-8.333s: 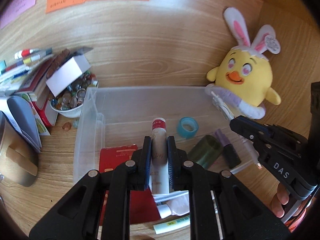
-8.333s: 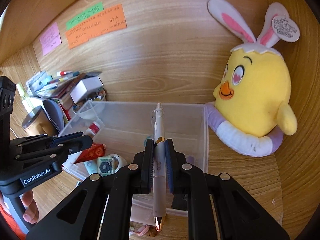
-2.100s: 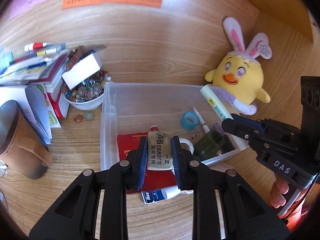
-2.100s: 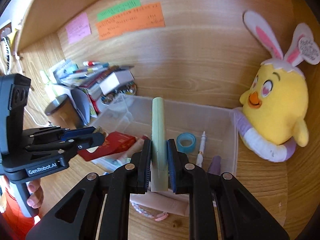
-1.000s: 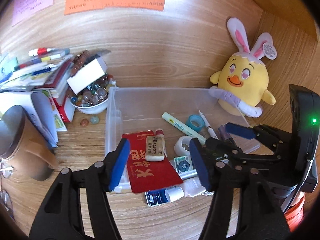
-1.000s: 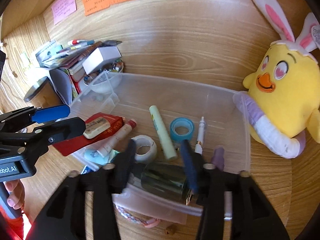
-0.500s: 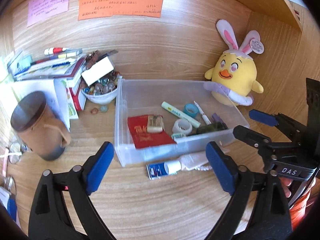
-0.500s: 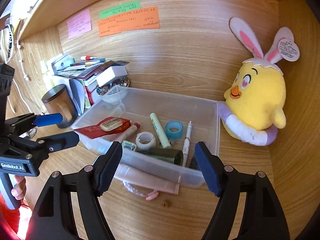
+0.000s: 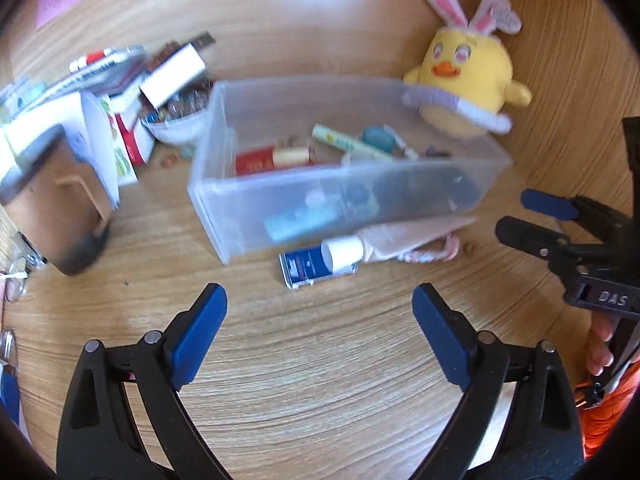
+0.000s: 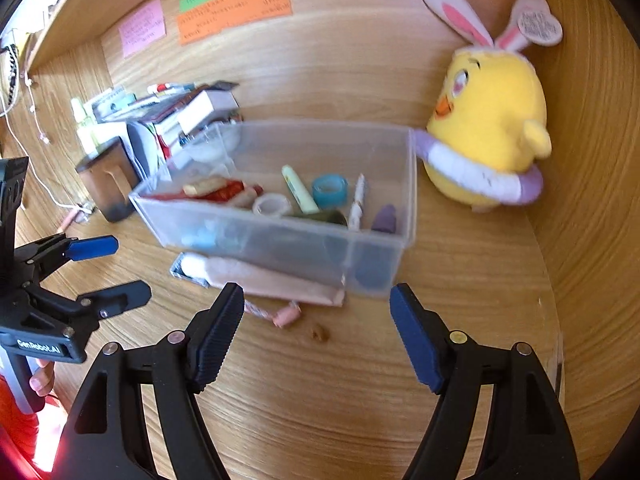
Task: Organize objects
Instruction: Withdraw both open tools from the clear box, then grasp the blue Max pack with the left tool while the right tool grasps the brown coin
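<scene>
Both grippers empty, jaws spread wide: left gripper low centre of the left wrist view, right gripper low centre of the right wrist view. Nothing between the pads on either.

Clear plastic bin mid-frame in both views, already holding a green marker, blue tape roll, white tape roll, pen, eraser on a red booklet.

Still outside, on the desk touching the bin's near wall: pale pink tube with a white cap, lying across a small blue box; pink cord just below it in the right wrist view.

Handling guesses:
- Tube: light, soft-walled, likely squashes and slips if pinched mid-body. Better taken at the cap end, stiff and round, jaws across the short axis. Crimped tail tucked close to the bin wall, poor access.
- Blue box: light, stiff card or plastic, flat. Partly under the cap, so tube first. Then pinch across the narrow sides.
- Cord: limp, near weightless; pinch anywhere, best at the thick pink end.

Motion blur heavy in the left wrist view; labels unreadable.

Plush chick right of the bin, touching its far corner; not in the way.
</scene>
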The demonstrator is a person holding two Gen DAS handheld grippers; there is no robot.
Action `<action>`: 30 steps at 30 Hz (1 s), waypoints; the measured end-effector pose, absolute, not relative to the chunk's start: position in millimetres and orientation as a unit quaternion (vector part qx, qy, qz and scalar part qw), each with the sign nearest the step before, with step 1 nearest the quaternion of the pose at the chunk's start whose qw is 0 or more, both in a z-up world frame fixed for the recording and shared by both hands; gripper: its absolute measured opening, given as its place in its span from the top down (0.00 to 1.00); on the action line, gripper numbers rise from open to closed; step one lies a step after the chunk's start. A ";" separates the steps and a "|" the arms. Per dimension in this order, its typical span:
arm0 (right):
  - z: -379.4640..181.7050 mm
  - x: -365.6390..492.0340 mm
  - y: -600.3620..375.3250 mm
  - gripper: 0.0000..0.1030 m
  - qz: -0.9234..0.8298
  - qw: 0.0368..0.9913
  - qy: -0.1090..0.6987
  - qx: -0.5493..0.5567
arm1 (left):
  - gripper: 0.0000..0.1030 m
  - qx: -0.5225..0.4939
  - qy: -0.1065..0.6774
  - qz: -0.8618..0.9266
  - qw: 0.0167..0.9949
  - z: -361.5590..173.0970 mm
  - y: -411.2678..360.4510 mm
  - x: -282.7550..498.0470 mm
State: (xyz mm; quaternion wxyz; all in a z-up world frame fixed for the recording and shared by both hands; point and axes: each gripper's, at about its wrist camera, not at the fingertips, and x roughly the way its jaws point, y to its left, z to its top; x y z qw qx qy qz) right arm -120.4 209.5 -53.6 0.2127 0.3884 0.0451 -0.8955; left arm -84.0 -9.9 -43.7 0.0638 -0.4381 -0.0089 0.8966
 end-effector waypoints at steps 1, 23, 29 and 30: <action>-58.2 -121.2 209.5 0.30 -0.893 0.211 0.047 0.394 | 0.08 -0.444 -0.008 0.894 0.063 -48.5 -8.9 -87.0; -94.6 -130.6 196.2 0.68 -0.863 0.226 0.080 0.445 | 0.30 -0.480 -0.007 0.875 0.054 -75.9 -10.2 -125.9; -95.4 -131.0 194.6 0.87 -0.863 0.232 0.083 0.441 | 0.54 -0.470 -0.003 0.881 0.051 -74.2 -9.1 -118.5; -95.3 -130.3 194.6 0.88 -0.862 0.234 0.082 0.441 | 0.54 -0.470 -0.005 0.881 0.052 -73.9 -9.7 -117.6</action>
